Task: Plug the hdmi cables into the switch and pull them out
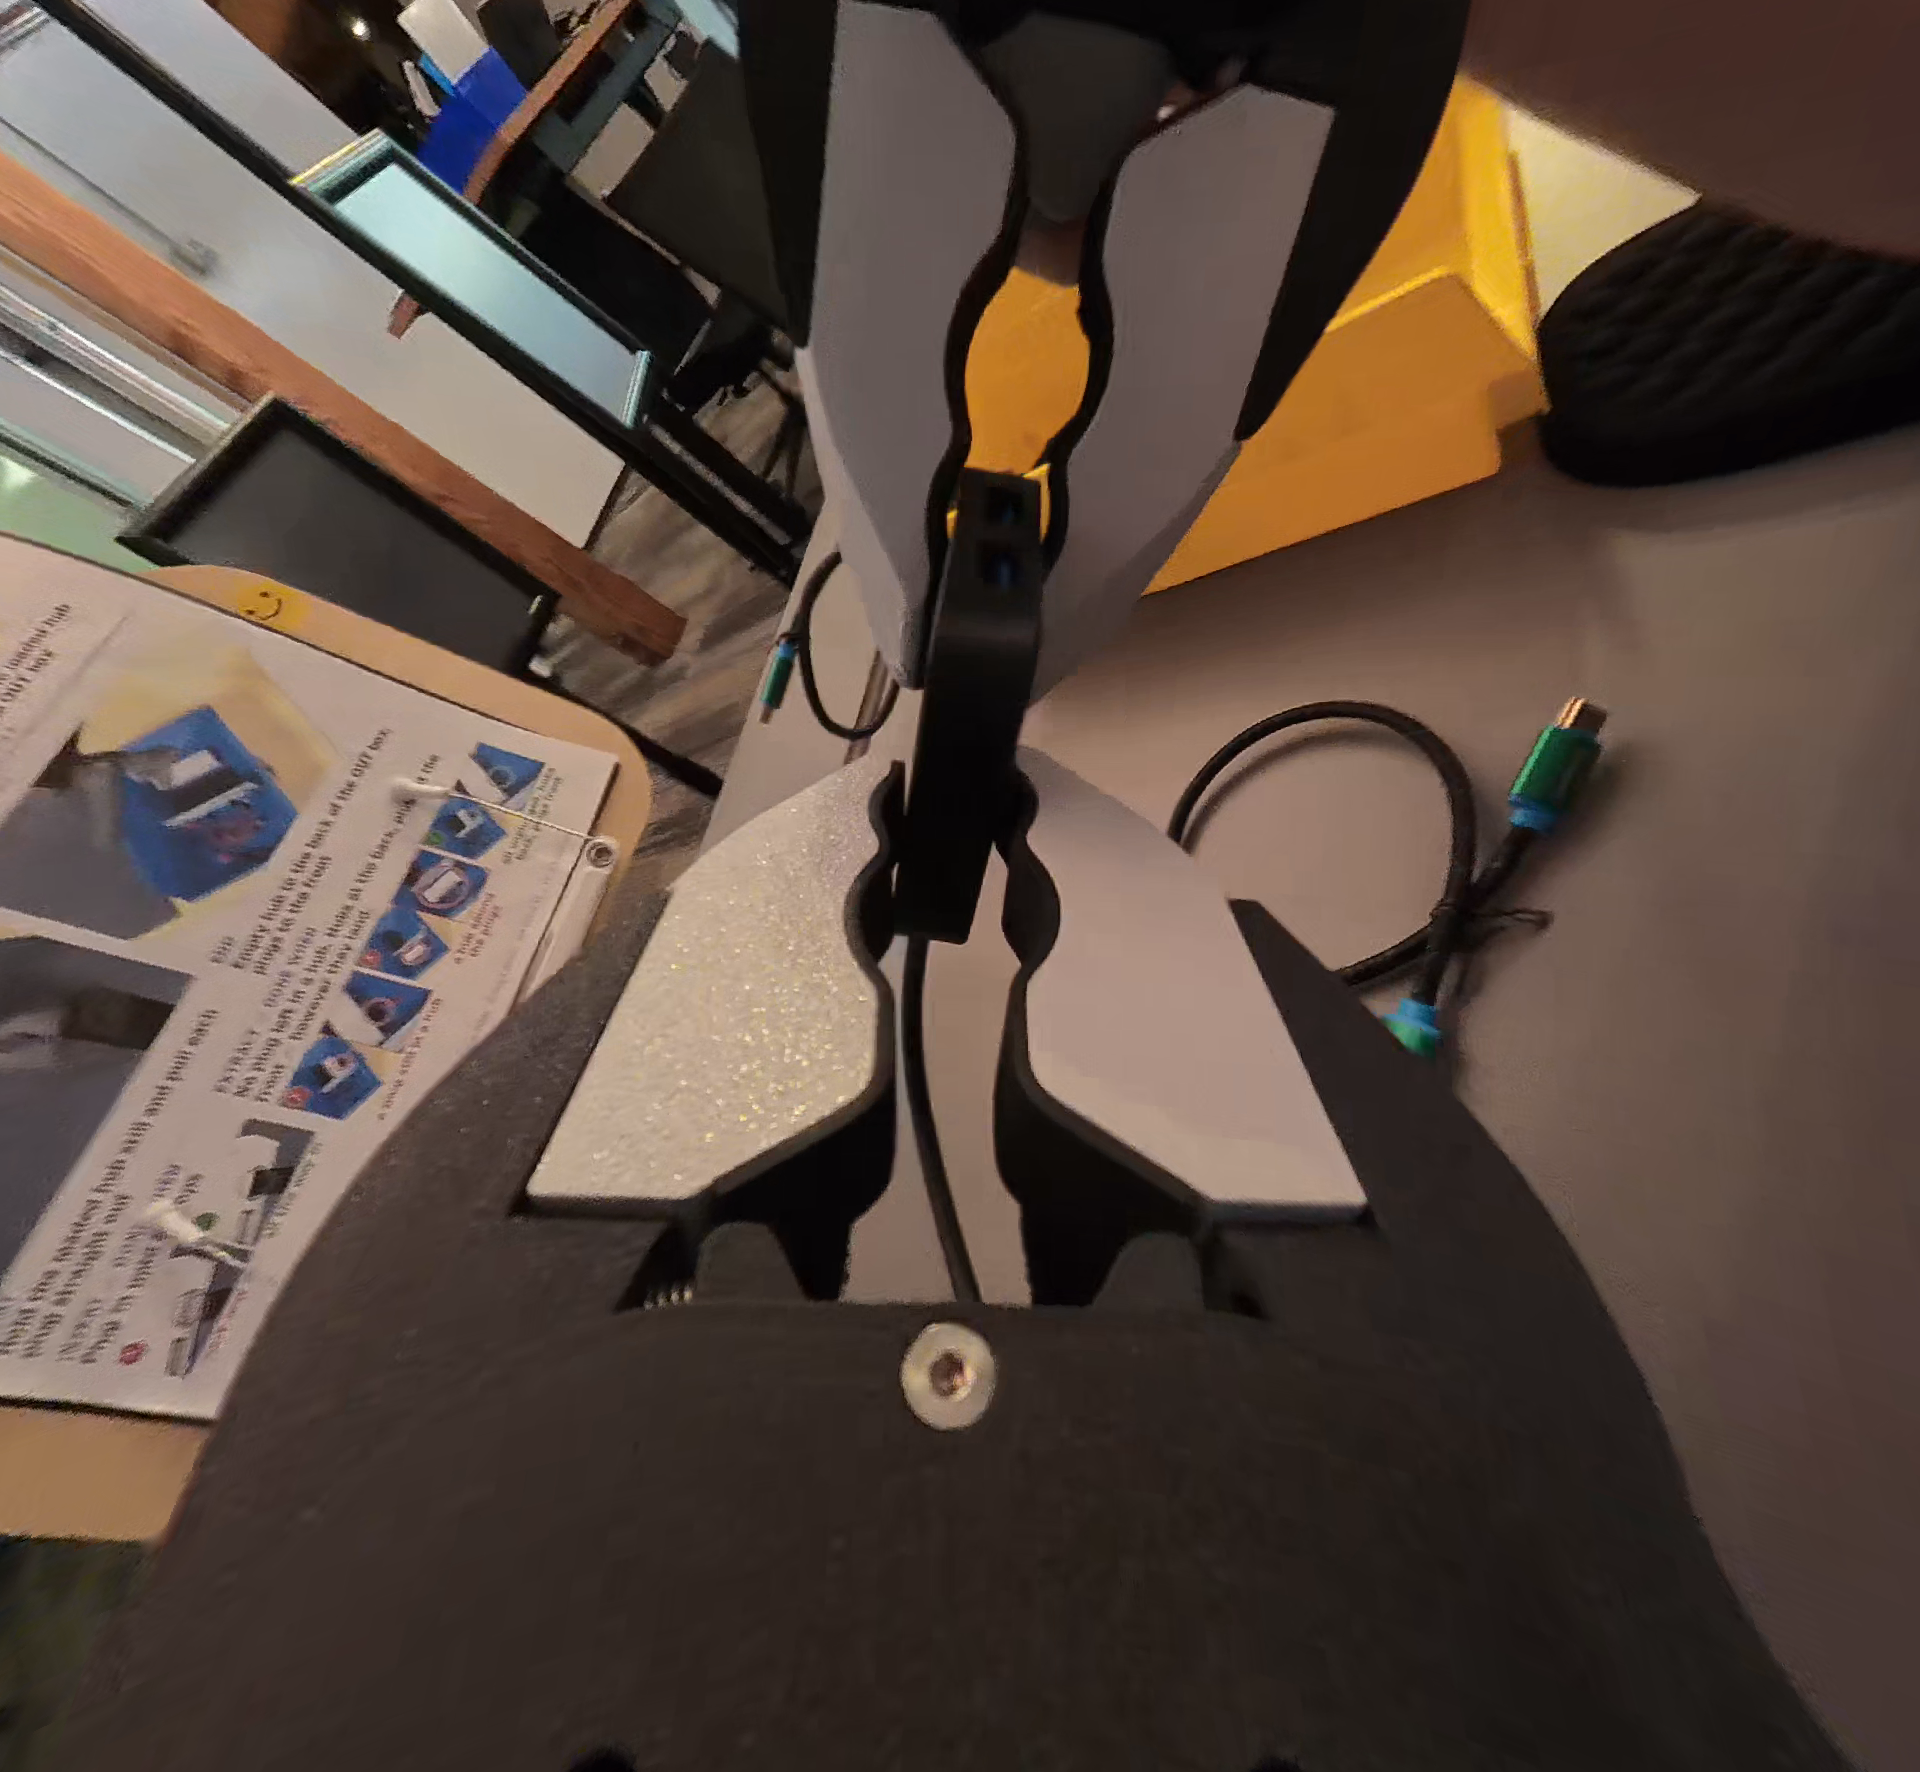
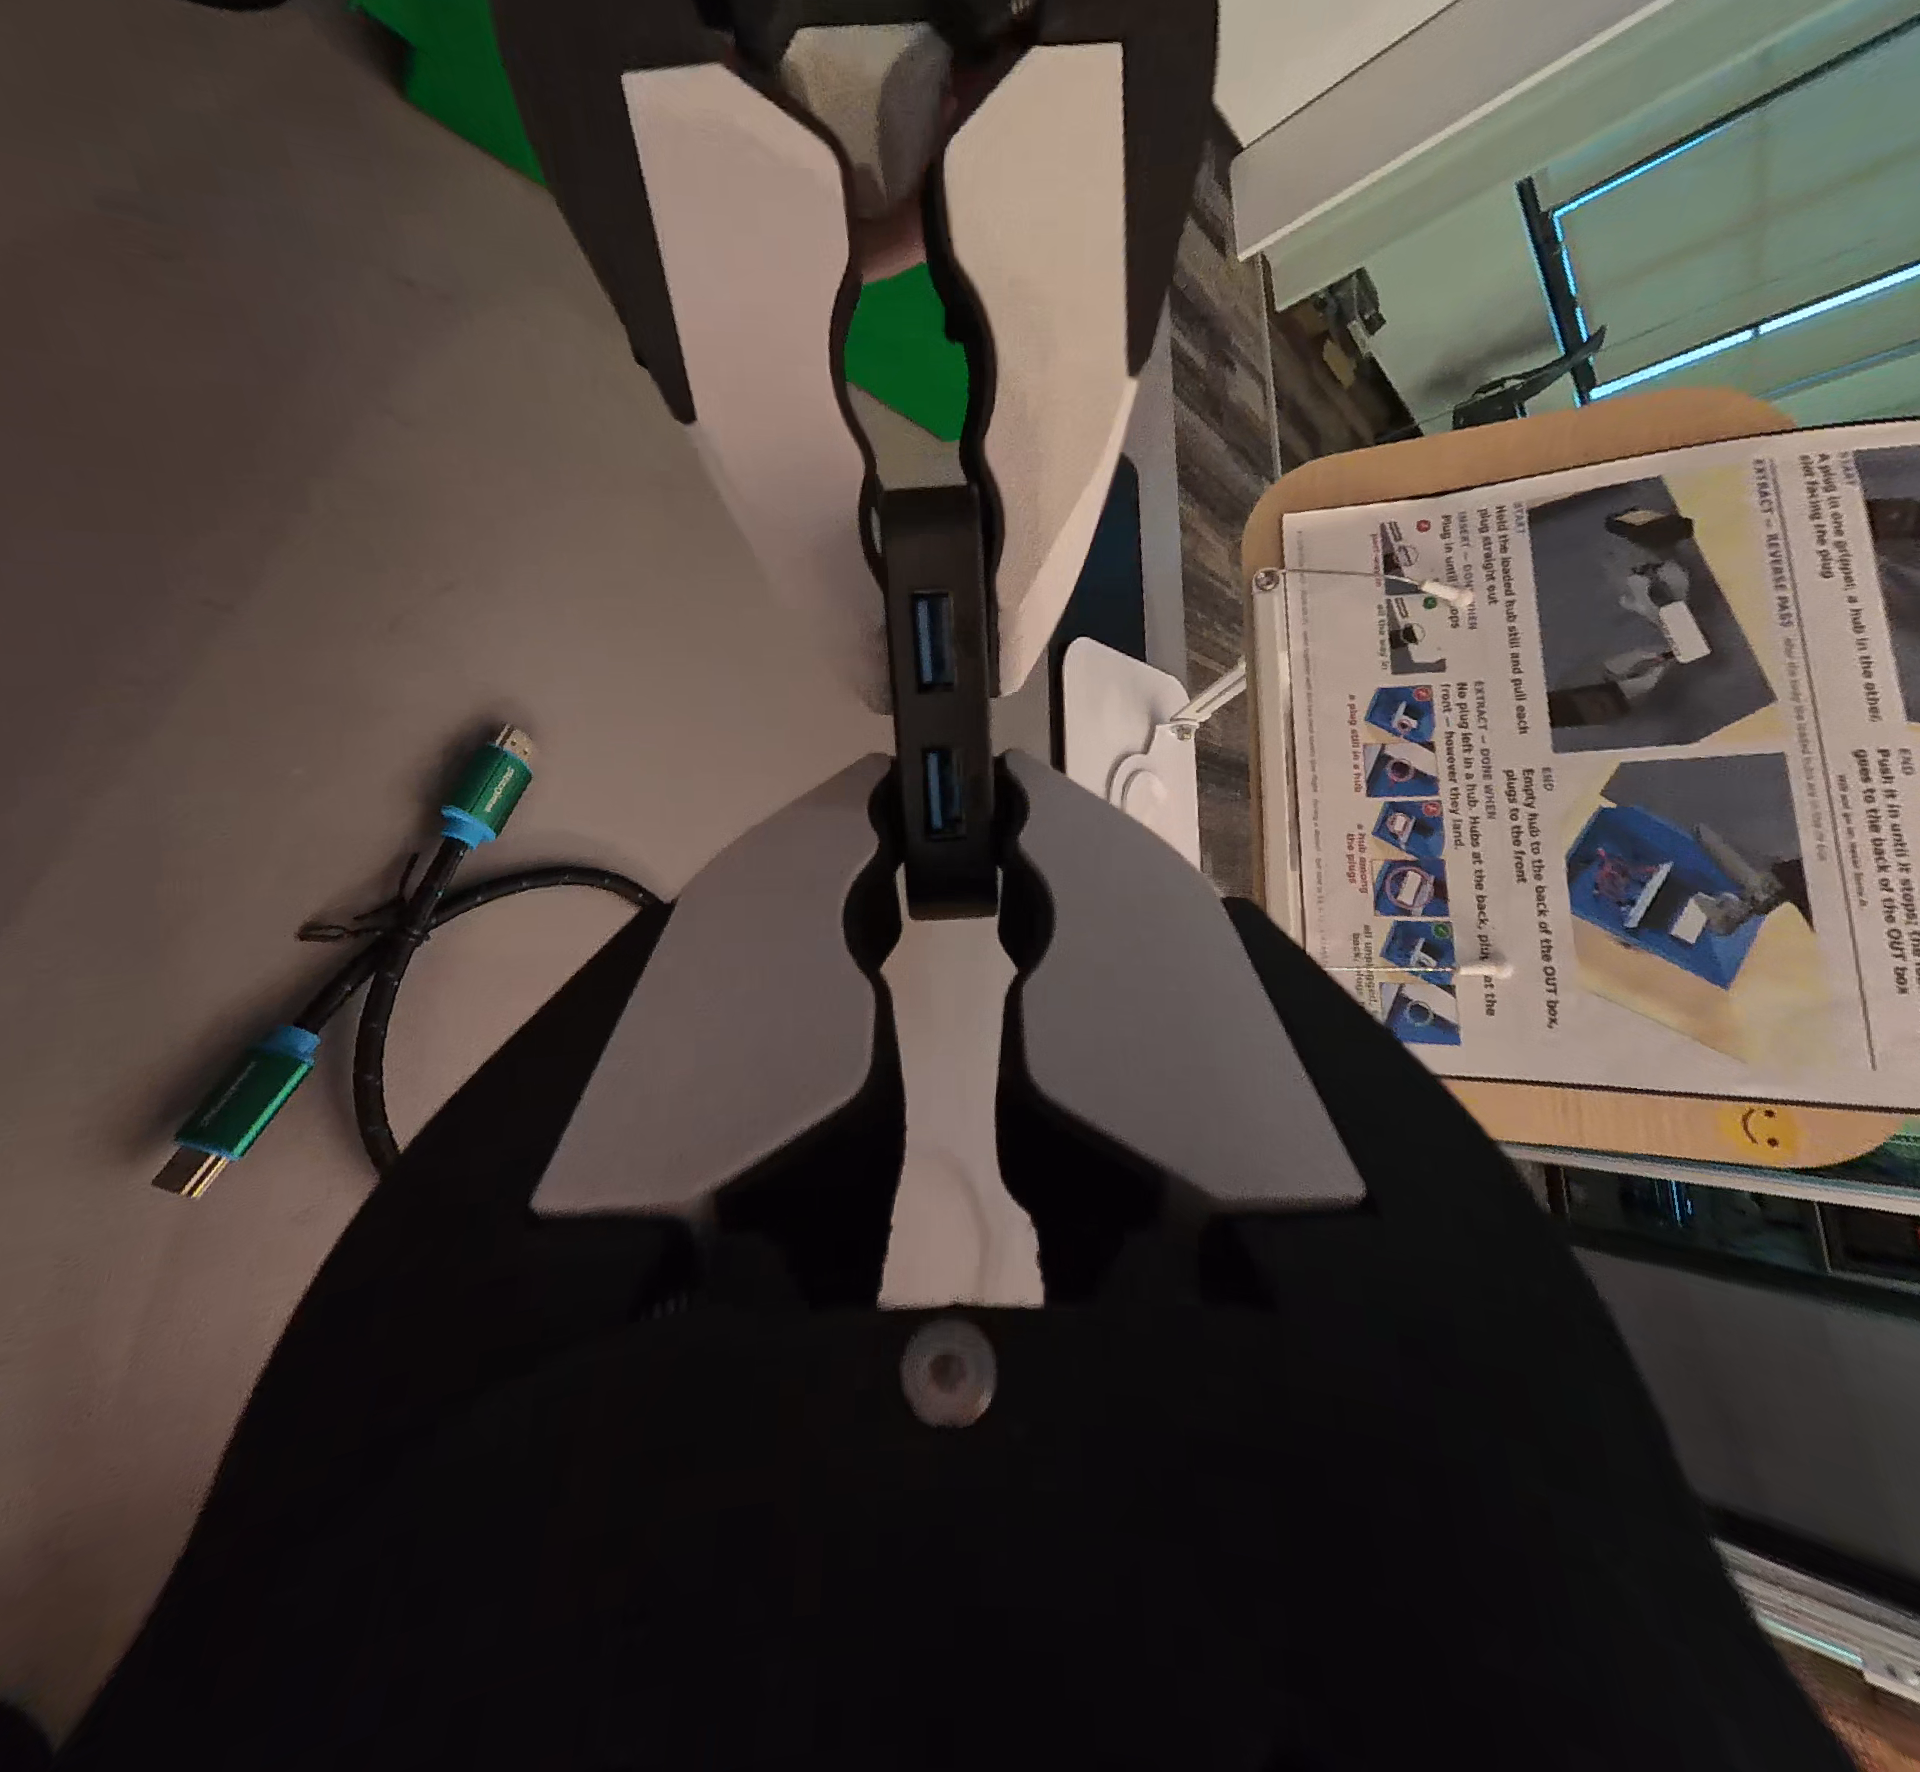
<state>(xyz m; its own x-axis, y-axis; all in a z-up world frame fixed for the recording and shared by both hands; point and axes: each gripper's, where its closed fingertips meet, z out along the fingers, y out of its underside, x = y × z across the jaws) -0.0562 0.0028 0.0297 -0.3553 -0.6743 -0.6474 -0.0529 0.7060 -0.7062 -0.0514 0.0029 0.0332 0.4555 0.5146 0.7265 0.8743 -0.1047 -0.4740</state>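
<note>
Both grippers meet nose to nose over the grey table [image 1: 1714, 891], each clamped on one end of the same small black switch [image 1: 966, 683]. Left gripper [image 1: 951, 875] has its jaws pressed against the end where a thin black lead runs back between its fingers; right gripper [image 1: 997, 527] pinches the far end, its jaws narrowed onto the casing. From the right wrist view the switch [image 2: 940, 683] shows two blue ports along its face, both empty, with the right gripper [image 2: 945, 849] closed around its lower part and the left gripper [image 2: 925, 517] closed around the upper. Off to the side, well apart from the switch, an hdmi cable [image 2: 416, 974] lies loosely coiled and tied on the table, its two green plugs pointing away and touched by neither gripper. A second cable end [image 1: 774, 683] with a green plug hangs just past the table's edge. Beyond, an instruction sheet [image 2: 1610, 766] rests on a wooden board [image 2: 1351, 475], and yellow boxes [image 1: 1403, 351] sit behind the right gripper. As I judge it, nothing is plugged in: either insertion has not begun or the cables are already pulled out, and the pictures alone cannot settle which.
</note>
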